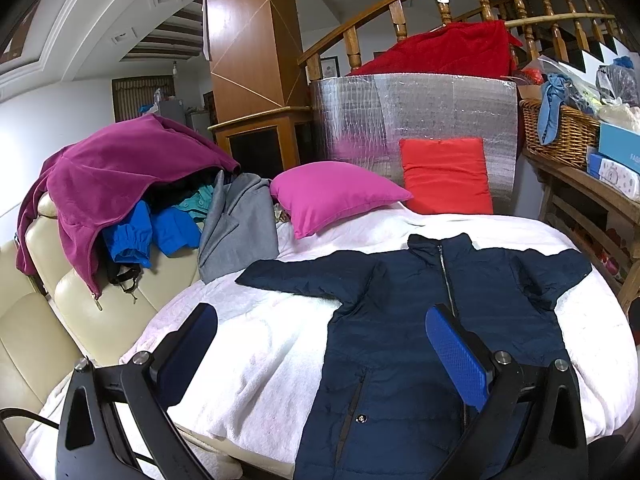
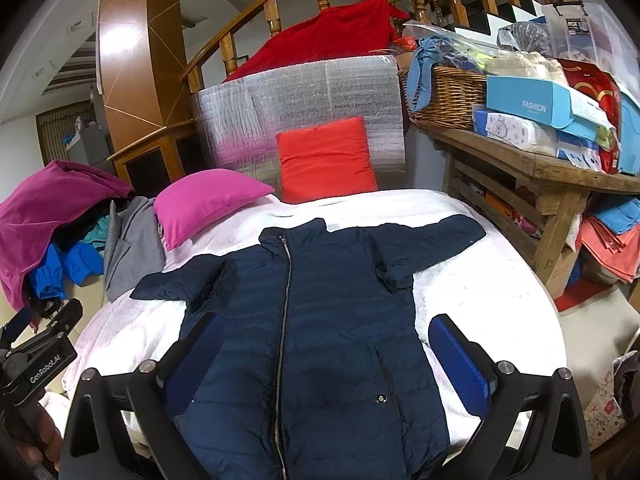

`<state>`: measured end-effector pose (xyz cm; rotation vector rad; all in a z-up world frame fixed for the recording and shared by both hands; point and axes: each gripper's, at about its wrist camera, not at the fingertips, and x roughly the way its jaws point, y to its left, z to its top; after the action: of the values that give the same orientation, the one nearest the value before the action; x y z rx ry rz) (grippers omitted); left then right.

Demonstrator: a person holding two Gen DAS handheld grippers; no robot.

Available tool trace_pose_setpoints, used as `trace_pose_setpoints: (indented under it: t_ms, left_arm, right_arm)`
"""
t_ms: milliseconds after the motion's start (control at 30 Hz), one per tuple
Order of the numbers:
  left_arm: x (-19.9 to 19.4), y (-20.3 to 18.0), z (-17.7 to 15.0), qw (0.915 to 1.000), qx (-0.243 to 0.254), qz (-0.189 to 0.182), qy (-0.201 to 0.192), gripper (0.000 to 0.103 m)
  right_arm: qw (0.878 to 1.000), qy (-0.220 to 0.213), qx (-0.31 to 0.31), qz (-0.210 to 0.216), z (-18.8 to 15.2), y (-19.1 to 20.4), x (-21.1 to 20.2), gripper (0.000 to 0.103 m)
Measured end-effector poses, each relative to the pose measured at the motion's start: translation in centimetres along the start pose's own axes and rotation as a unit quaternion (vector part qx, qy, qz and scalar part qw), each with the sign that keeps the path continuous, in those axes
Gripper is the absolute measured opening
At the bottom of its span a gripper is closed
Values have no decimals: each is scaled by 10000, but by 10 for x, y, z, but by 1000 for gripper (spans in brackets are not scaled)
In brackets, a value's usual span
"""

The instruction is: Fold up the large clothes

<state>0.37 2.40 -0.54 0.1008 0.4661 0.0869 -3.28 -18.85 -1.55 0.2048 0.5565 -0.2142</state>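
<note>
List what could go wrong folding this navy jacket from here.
1. The navy jacket looks puffy and slick, so folds may spring open or slip from the right gripper.
2. Its hem lies near the edge of the white blanket; a tug could drag it off.
3. The pink pillow sits close to one sleeve and may crowd the fold.

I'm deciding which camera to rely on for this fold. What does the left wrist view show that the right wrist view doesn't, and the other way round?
Only the left wrist view shows the cream sofa under the clothes pile.

Only the right wrist view shows the left gripper itself at its left edge, the folded clothes under the wooden shelf, and the jacket's right sleeve stretched out fully.

Both show the navy jacket lying flat and zipped on the white blanket, the pink pillow, the red pillow, and open gripper fingers.
</note>
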Motion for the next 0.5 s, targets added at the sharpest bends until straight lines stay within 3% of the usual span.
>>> trace_pose_setpoints:
  t_ms: [500]
  left_arm:
    - [10, -5, 0, 10000, 13, 14, 83, 103]
  right_arm:
    - [10000, 58, 52, 14, 2, -5, 14, 103]
